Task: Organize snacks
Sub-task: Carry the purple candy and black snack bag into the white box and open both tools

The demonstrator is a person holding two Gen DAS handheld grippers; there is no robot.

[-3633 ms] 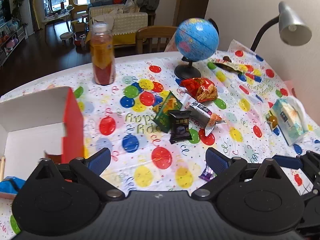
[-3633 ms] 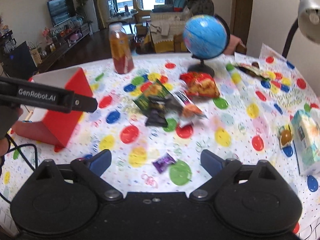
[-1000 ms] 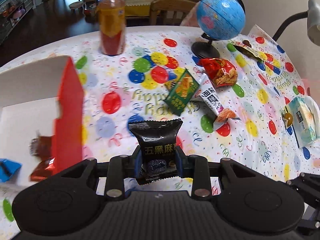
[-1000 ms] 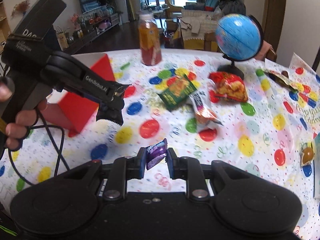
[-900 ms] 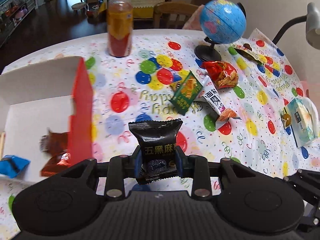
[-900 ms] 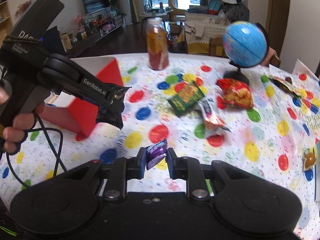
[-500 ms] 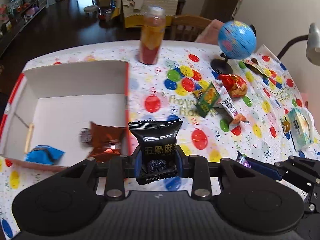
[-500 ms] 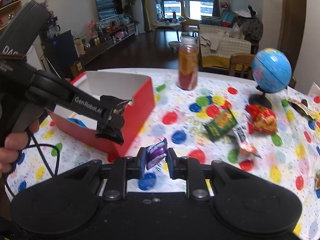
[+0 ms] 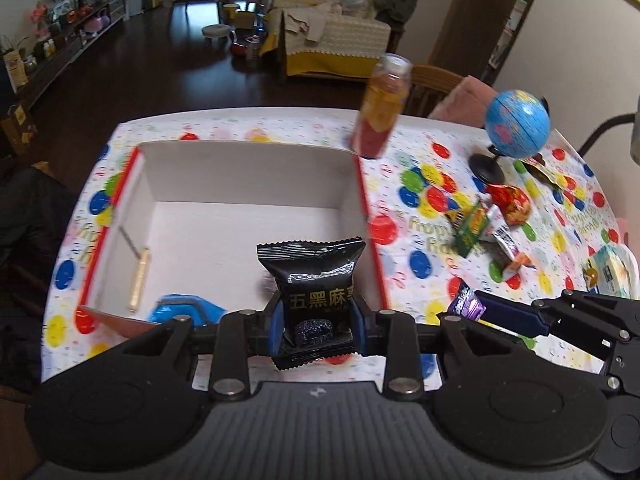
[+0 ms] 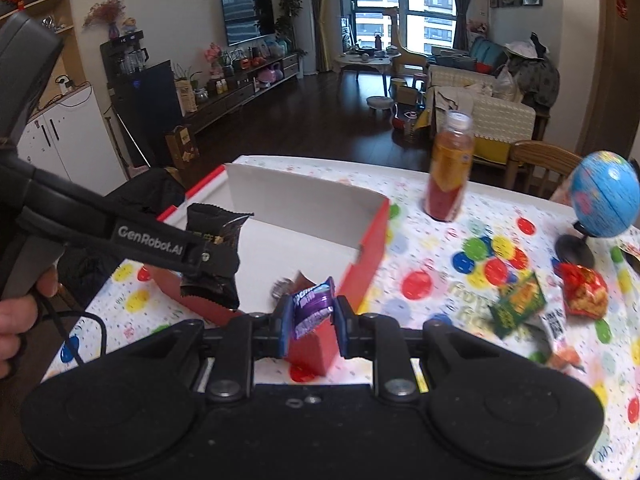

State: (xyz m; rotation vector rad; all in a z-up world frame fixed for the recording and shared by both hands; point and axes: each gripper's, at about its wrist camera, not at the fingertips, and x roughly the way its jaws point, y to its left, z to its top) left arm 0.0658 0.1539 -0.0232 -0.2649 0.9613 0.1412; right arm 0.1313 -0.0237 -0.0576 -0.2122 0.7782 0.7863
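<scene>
Over the near edge of the red-walled box (image 9: 362, 184), the left tool (image 9: 318, 322) is clamped on a black snack packet (image 9: 316, 276), pinching it across its lower half so the crimped top stands upright above the jaws. Just right of the box's near corner, the right tool (image 10: 310, 324) is closed on a small purple candy wrapper (image 10: 312, 310), held tilted between the blue pads (image 10: 285, 328).

Both packets look light and soft: thin, glossy film that crinkles and could slip, with a small lump inside. The black one is printed with gold characters and shows a dark round piece through a clear window near the bottom; taking it across the filled middle, as now, seems safer than gripping the flat sealed edge. The purple one is much smaller and would likely drop free the moment the jaws part.

Inside the box, on its white floor, lie a blue packet (image 9: 182, 308) at the near side, a pale stick (image 9: 139, 280) by the left wall and a brown wrapper (image 10: 302, 280) by the right wall.

Right of the box, loose on the confetti-print bench (image 9: 416, 152), wait a green packet (image 9: 472, 226), a white-and-orange sachet (image 9: 506, 246) and a red packet (image 9: 510, 202). Beyond the box's far right corner stands an orange-red juice bottle (image 9: 380, 114), with a blue globe (image 9: 516, 124) farther right.
</scene>
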